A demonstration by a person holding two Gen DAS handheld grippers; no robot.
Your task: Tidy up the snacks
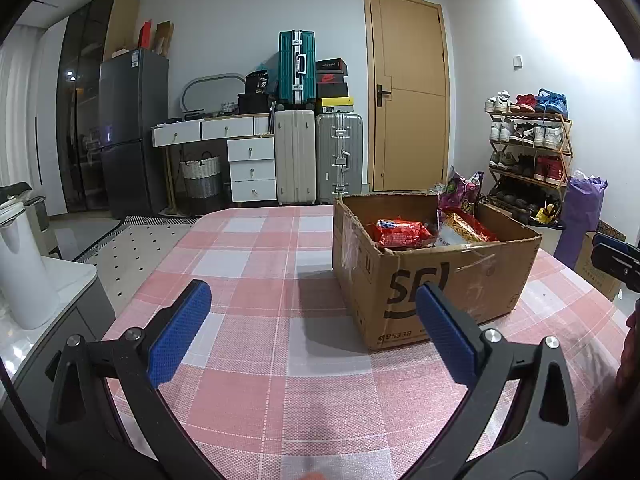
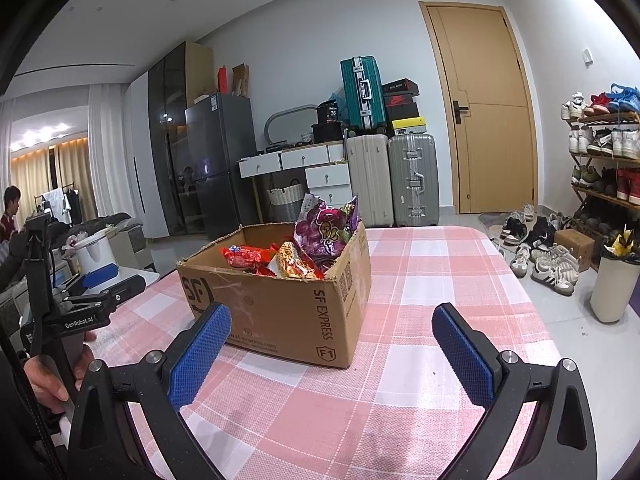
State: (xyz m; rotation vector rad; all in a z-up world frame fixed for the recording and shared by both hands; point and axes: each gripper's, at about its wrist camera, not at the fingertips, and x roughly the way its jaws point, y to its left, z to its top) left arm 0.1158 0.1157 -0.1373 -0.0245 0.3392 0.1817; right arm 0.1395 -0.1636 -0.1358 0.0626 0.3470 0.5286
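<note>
Both grippers hover low over the pink-checked tablecloth (image 1: 256, 344), empty. Left gripper (image 1: 314, 312): blue pads (image 1: 178, 336) spread wide, nothing between them, pointed level across the table with the cardboard box (image 1: 432, 280) ahead and right of centre in its frame. Right gripper (image 2: 332, 336): pads (image 2: 200, 356) likewise wide apart, aimed at the box's near right corner; the box sits centre-left in that view. The box is open-topped, standing on the cloth, flaps ragged. Snacks are inside – a red packet (image 2: 244, 257) lying flat toward the left, an orange-yellow packet (image 2: 294, 266) tilted beside it, and a purple bag (image 2: 326, 230) standing upright above the rim at the back right. At the lower left of the right wrist view a hand (image 2: 50, 376) grips the left gripper's handle, the device held roughly level; its jaw looks open from this side, though the angle is poor. White kettle (image 1: 20, 264) on a side counter at the left edge of the left view.
</note>
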